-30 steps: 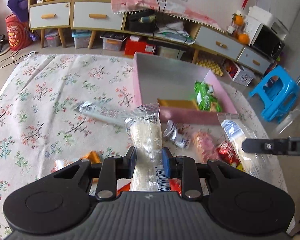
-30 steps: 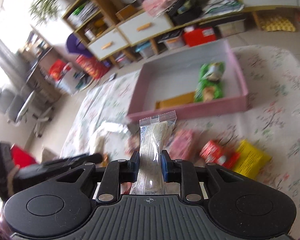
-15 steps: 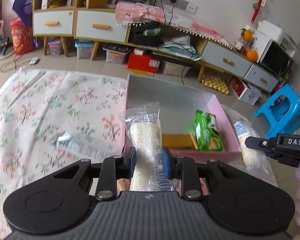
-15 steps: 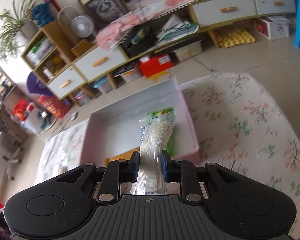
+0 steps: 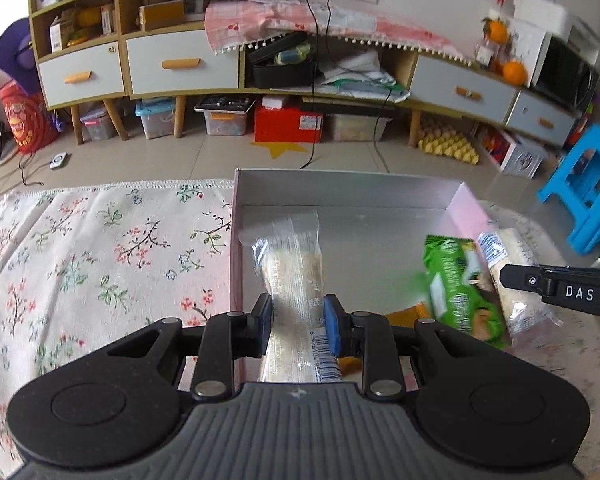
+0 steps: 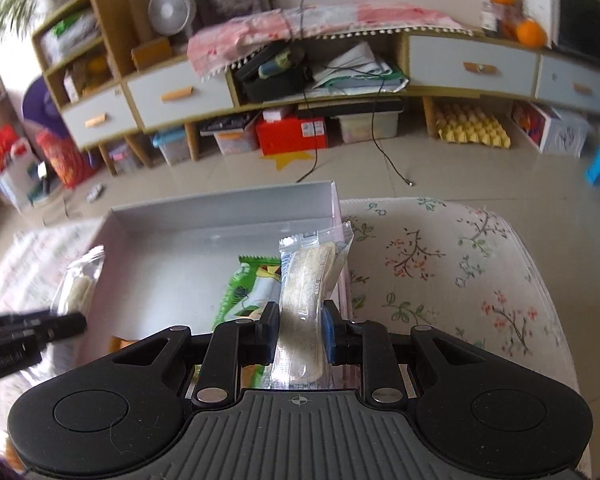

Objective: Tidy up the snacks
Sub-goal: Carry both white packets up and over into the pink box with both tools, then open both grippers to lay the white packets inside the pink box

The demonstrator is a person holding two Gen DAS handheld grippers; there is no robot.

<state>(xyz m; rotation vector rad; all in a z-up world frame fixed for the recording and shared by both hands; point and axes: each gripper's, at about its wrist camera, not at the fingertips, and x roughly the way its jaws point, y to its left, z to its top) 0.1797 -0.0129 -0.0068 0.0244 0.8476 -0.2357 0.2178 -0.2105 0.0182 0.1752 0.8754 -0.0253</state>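
the left gripper (image 5: pixel 297 322) is pinching a clear-wrapped white snack bar (image 5: pixel 294 276) between its blue pads, the bar reaching straight ahead over the left part of the pink box (image 5: pixel 236 248). ahead and to the right of it, inside the box, lie a green snack packet (image 5: pixel 458 284) and an orange packet (image 5: pixel 408 314) just beyond the right finger. further right the right gripper (image 5: pixel 508 276) comes in from the side, pinching a second wrapped bar (image 5: pixel 508 252).

from its own camera the right gripper (image 6: pixel 300 330) is clamped on that second wrapped bar (image 6: pixel 308 284), which sticks up ahead over the box's right wall (image 6: pixel 342 280). the green packet (image 6: pixel 248 292) lies just left of it. the flowered cloth (image 6: pixel 440 276) spreads to the right.
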